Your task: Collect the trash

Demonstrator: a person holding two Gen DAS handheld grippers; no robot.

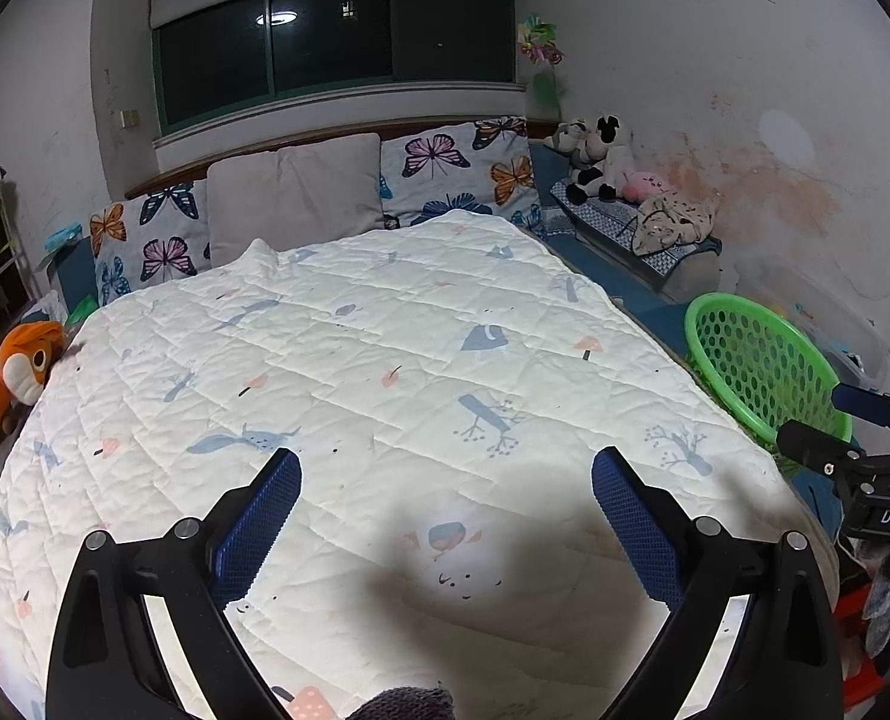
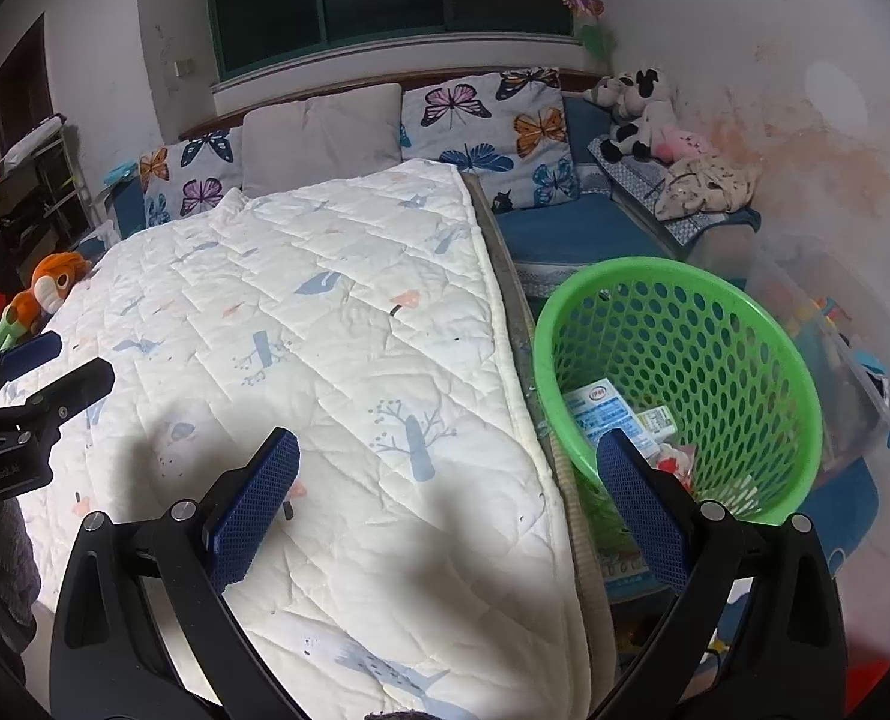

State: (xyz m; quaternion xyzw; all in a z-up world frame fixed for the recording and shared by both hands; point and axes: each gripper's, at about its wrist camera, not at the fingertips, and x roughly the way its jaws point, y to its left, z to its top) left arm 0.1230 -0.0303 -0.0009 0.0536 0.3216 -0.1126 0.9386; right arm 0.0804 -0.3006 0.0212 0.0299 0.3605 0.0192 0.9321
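Bedroom light falls on a bed covered by a white quilt [image 1: 384,372] printed with pale blue trees and small pink shapes. Butterfly pillows [image 1: 457,171] and a plain grey pillow [image 1: 294,195] lean against the headboard under a dark window [image 1: 336,45]. An orange plush toy [image 1: 18,375] lies at the bed's left edge, and a black-and-white plush cow [image 2: 640,108] sits in the far right corner.

Beside the bed's right edge stands a green perforated basket [image 2: 739,324], tilted toward the camera. Trash lies in its bottom — a blue-and-white carton [image 2: 601,414], a smaller white packet [image 2: 655,420] next to it, and a red-and-white scrap [image 2: 673,459].

The left gripper [image 1: 445,492] hangs above the quilt with its blue-padded fingers spread wide and nothing between them. The right gripper [image 2: 445,480] is spread wide too and holds nothing — its left finger is over the quilt, its right finger in front of the basket's near rim. Each gripper shows at the edge of the other's view.
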